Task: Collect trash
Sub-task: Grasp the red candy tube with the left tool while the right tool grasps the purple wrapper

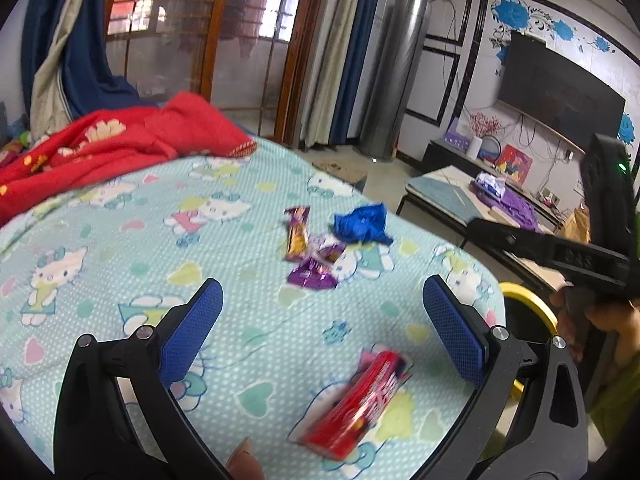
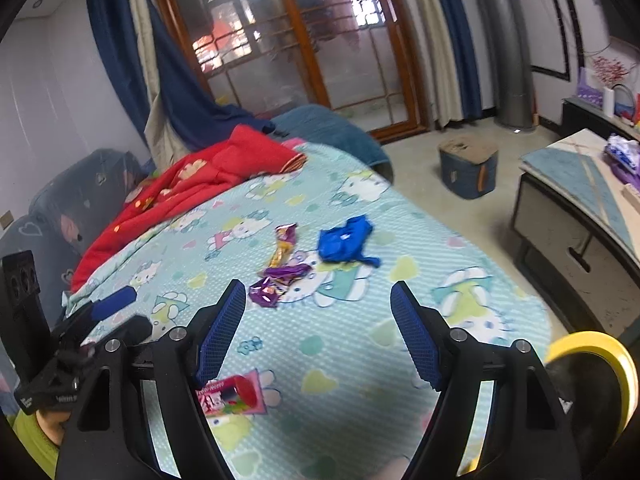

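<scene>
Both grippers hung over the bed [image 1: 248,320], jaws wide and empty: left gripper [image 1: 320,328], right gripper [image 2: 318,332]. The red wrapper [image 1: 352,404] lay nearest, purple wrappers [image 2: 276,280] and blue scrap [image 2: 344,240] farther off. Nothing seemed collected yet; next, I'd guess, a descent onto one piece.

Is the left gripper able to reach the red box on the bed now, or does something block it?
Probably yes. The left gripper is open and empty, and the red box lies flat on the bedsheet between its fingers, with nothing on it. The right gripper is off to the side.
</scene>
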`<state>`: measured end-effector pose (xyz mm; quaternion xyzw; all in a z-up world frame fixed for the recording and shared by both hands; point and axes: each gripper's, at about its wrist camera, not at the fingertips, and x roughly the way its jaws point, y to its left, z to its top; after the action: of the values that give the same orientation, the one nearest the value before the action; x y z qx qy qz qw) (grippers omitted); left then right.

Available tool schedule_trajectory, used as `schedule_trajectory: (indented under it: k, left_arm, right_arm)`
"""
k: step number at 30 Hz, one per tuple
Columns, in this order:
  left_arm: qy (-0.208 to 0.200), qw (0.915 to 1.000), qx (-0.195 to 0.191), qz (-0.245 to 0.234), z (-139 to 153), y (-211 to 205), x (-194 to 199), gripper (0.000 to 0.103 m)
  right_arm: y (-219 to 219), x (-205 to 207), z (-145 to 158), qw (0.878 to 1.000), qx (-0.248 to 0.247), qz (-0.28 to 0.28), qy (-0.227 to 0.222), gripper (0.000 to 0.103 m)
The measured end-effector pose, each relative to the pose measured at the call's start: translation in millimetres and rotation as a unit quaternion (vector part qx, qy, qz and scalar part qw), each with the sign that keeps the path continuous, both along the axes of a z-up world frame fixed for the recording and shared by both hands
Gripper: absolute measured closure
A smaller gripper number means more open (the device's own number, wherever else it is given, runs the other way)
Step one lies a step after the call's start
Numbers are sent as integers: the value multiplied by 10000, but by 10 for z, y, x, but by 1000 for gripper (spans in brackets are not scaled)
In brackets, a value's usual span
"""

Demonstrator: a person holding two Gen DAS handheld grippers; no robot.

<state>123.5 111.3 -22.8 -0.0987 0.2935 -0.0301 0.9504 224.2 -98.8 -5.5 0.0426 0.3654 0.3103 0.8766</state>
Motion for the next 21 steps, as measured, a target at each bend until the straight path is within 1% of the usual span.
schedule_trajectory:
  k: [3,7,11,15,18,21]
  left_arm:
    - [152,9998,-95,-115,-82,61,-9,11]
    - [351,9986,-28,-394,-200,50,-40,12]
    - [481,9965,-40,-685,-286,-14,-49,19]
    - [621,9934,-135,-954,-371,-114,-51,25]
    - [743,9907,-146,-1129,-440,-192,-40,27]
    - [789,9889,-122,-1256,-455,-249,-27,30]
  right_arm:
    - [147,114,-88,9997,28,78,239,31]
    - [360,270,-209,9985,20,190,513,34]
    - [585,384,-324,9964,-36,279,795,35]
    - [768,495,-435,9941,-31,321,1037,37]
    - [884,605,-529,9916,8,258,1268,38]
    - [948,686,-598,9903,-36,165,1382,41]
